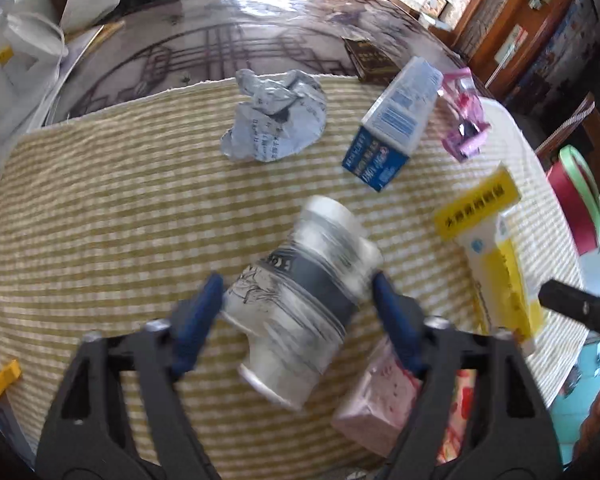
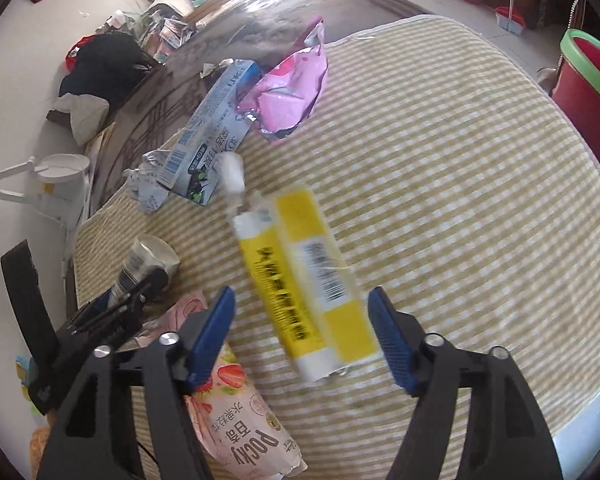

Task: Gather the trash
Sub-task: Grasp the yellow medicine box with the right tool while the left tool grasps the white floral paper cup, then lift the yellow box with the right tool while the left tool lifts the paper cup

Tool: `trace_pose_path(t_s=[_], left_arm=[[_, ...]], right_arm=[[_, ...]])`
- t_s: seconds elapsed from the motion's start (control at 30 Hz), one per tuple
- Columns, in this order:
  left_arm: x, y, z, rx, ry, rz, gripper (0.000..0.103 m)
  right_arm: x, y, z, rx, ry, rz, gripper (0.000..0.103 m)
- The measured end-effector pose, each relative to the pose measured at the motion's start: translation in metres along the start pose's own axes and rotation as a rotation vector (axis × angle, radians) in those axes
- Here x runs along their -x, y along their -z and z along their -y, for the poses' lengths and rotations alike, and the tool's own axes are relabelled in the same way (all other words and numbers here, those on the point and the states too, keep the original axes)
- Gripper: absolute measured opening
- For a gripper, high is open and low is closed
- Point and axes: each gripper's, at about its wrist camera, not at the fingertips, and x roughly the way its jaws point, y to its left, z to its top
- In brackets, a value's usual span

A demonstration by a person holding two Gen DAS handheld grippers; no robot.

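Note:
Trash lies on a yellow checked cloth (image 1: 100, 208). My left gripper (image 1: 296, 300) is open, its blue fingers on either side of a grey and white paper cup (image 1: 304, 292) lying on its side. My right gripper (image 2: 302, 320) is open, its fingers either side of a yellow and white box (image 2: 304, 280). The box also shows in the left wrist view (image 1: 496, 256). The cup also shows in the right wrist view (image 2: 148, 260). A pink Pocky packet (image 2: 236, 412) lies under my right gripper's left finger.
A crumpled grey paper (image 1: 276, 120), a blue and white carton (image 1: 396, 124) and a pink foil wrapper (image 1: 464, 120) lie farther back on the cloth. A red bin with a green rim (image 2: 588, 76) stands off the table's right side. White bags (image 1: 24, 52) sit at far left.

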Motion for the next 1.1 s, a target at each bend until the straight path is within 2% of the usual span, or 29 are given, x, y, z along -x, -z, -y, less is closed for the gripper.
trace_pose_path(t_s=[0.03,0.07,0.13,0.37,0.4,0.43,0.47,0.57,0.6,0.63,0.8,0.87,1.1], left_arm=[[0.003,-0.002,-0.001,0.004,0.013,0.012,0.039],[0.007,-0.003,-0.001,0.004,0.013,0.019,0.034],[0.015,-0.003,-0.003,0.026,0.014,0.029,0.033],[0.042,0.010,-0.020,0.095,0.013,0.060,0.033],[0.043,0.012,-0.022,0.101,0.006,0.057,0.034],[0.043,0.014,-0.025,0.105,0.001,0.054,0.034],[0.043,0.015,-0.027,0.109,-0.003,0.053,0.034],[0.039,0.017,-0.033,0.118,-0.031,0.048,0.038],[0.037,0.019,-0.035,0.121,-0.036,0.043,0.049],[0.035,0.019,-0.036,0.125,-0.043,0.044,0.056],[0.022,0.019,-0.037,0.115,-0.061,0.028,0.058],[0.023,0.020,-0.037,0.126,-0.061,0.021,0.054],[0.084,0.009,-0.019,0.132,-0.007,0.195,0.053]], right_arm=[[0.001,-0.001,0.000,0.003,0.003,0.006,0.071],[0.001,-0.001,0.000,0.012,0.011,0.009,0.072],[-0.002,-0.003,-0.006,0.051,0.040,0.013,0.078],[-0.035,-0.006,-0.025,0.186,0.178,0.000,0.081],[-0.041,-0.004,-0.025,0.205,0.204,-0.014,0.080],[-0.047,-0.002,-0.025,0.220,0.205,-0.031,0.070],[-0.050,0.000,-0.026,0.229,0.197,-0.039,0.062],[-0.049,0.002,-0.026,0.228,0.160,-0.037,0.061],[-0.048,0.003,-0.025,0.227,0.152,-0.030,0.061],[-0.043,0.004,-0.025,0.226,0.140,-0.017,0.061],[-0.015,0.007,-0.031,0.216,0.081,0.043,0.061],[-0.005,0.005,-0.030,0.209,0.062,0.070,0.061],[0.046,-0.006,-0.043,0.188,0.006,0.232,0.062]])
